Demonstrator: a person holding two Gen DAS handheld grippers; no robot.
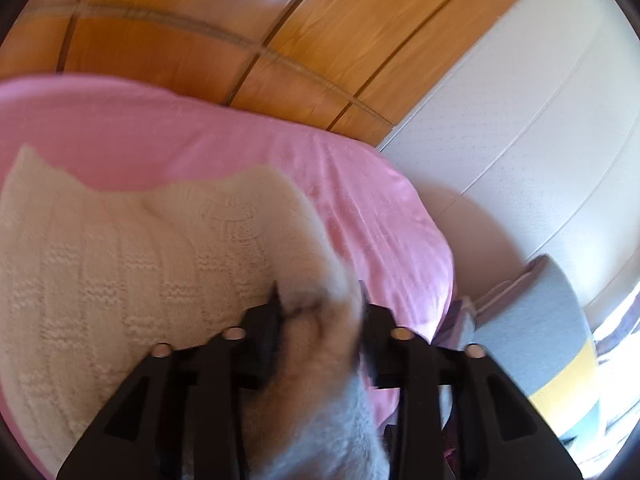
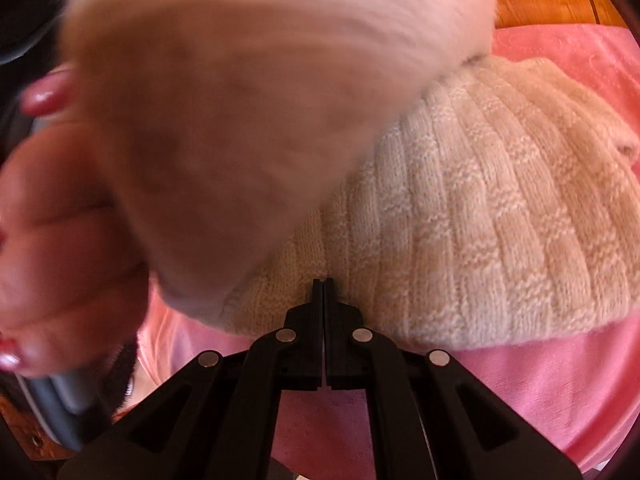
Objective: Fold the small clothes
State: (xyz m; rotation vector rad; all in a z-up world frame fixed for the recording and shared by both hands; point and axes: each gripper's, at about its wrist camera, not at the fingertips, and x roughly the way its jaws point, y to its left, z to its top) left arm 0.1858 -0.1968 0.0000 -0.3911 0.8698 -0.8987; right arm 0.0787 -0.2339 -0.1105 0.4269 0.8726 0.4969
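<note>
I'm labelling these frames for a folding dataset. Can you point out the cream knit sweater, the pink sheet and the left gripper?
cream knit sweater (image 2: 480, 216): right wrist view, on its ribbed body.
pink sheet (image 1: 200, 128): left wrist view, bare stretch beyond the sweater.
left gripper (image 1: 320, 300): left wrist view, midway between fingertips, where a sweater fold sits.

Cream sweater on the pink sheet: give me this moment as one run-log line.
step: folding | left gripper: around sweater flap | right gripper: shut on sweater hem | surface: pink sheet | blur: heavy

A home bedroom; a pink sheet (image 1: 248, 152) covers the bed; wooden floor (image 1: 224, 20) at twelve o'clock; white wardrobe (image 1: 520, 120) at two o'clock; folded blanket (image 1: 536, 312) at four o'clock.
</note>
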